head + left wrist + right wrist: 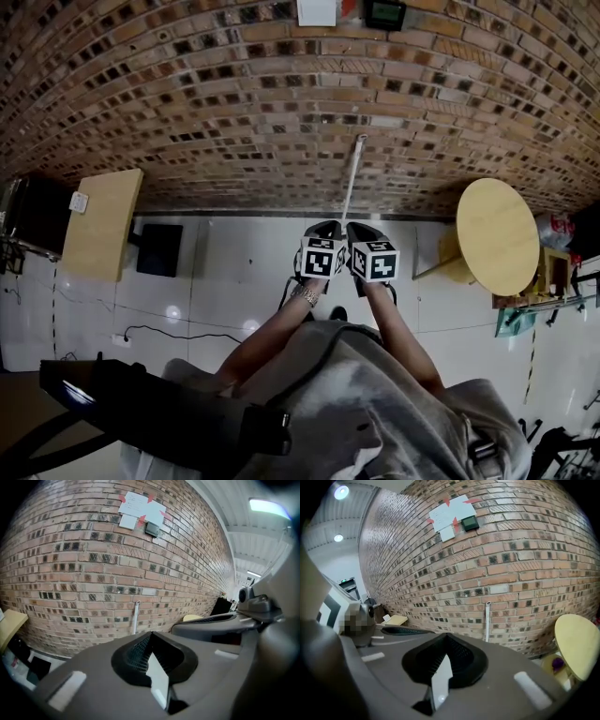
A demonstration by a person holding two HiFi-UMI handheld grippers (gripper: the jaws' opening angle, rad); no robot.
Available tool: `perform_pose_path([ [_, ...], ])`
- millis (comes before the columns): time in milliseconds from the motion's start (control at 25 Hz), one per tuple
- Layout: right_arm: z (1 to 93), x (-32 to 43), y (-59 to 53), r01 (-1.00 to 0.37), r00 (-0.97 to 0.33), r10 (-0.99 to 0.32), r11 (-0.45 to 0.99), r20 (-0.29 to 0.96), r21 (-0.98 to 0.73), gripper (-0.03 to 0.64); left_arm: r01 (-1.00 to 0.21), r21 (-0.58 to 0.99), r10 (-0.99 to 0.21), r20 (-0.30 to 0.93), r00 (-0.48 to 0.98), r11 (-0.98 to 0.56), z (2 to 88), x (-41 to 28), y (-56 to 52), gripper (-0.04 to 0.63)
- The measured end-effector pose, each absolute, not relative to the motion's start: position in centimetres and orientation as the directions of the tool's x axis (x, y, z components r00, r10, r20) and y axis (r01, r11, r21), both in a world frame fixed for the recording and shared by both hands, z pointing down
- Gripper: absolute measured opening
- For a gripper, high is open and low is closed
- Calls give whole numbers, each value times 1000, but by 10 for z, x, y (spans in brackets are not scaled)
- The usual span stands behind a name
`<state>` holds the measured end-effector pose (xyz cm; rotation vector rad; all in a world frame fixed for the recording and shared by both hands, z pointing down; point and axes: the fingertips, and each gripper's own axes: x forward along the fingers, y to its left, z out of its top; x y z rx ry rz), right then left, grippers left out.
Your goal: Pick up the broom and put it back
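The broom's white handle (352, 183) leans upright against the brick wall, straight ahead of both grippers; its lower end is hidden behind them in the head view. It also shows as a pale pole (135, 617) in the left gripper view and as a pole (487, 620) in the right gripper view, some way off. My left gripper (327, 227) and right gripper (360, 231) are held side by side, pointing at the wall. The left gripper (150, 635) has its jaws closed together with nothing between them. The right gripper (446, 637) is likewise shut and empty.
A round yellow table (497, 234) stands at the right, a rectangular wooden table (103, 223) at the left with a black box (159, 248) beside it. A cable (159, 330) lies on the white tiled floor. Papers (316, 11) and a black device (384, 13) hang on the wall.
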<state>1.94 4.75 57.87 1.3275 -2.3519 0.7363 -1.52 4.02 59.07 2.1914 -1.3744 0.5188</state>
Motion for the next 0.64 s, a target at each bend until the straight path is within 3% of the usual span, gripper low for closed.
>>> perform_pose_path([
  [640,581,-1,42,-843,-536,-661,455,525,-289,0,-904,216,-723,545,425,-369,588,-27,36,5],
])
